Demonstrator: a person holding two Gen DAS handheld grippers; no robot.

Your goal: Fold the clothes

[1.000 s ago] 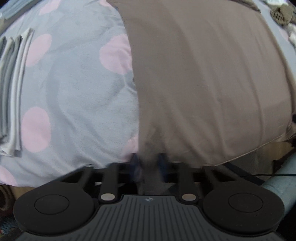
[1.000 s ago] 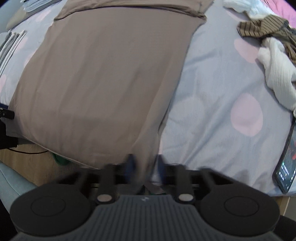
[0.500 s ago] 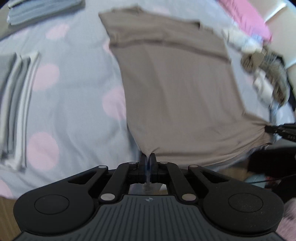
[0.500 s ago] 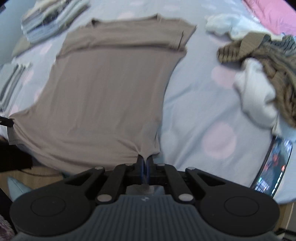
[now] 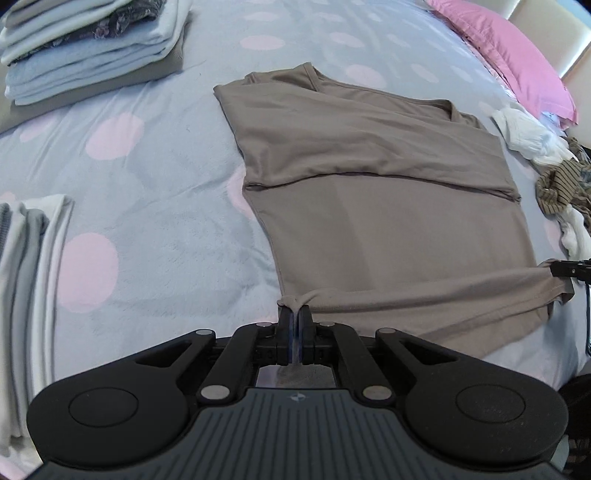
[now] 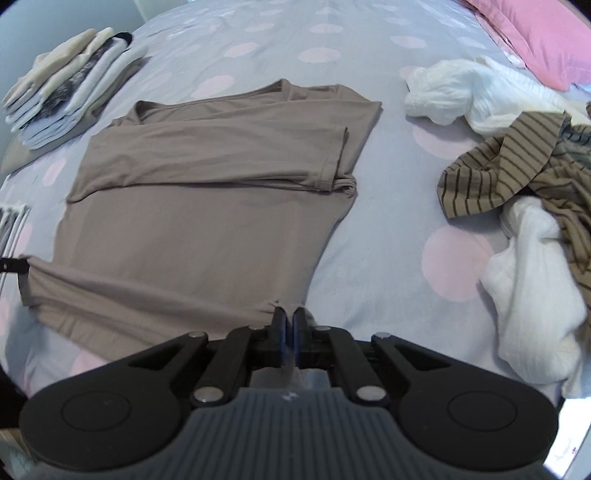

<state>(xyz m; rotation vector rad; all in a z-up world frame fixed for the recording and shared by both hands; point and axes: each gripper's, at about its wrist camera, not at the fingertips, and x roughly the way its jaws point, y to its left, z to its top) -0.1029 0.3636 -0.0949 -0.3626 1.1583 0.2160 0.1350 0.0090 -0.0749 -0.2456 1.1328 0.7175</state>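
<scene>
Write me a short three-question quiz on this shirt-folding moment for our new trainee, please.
1. True or false: the sleeves of the taupe T-shirt are already folded in across its chest.
2. Which item lies nearest the right gripper on its right side? A) the pink pillow B) the white garment C) the folded stack
3. Fill in: the left gripper pinches the shirt at its ____ edge.

Key:
1. True.
2. B; the striped garment lies farther off.
3. Bottom hem, at one corner; the right gripper's jaws are opening, with the other hem corner between them.
</scene>
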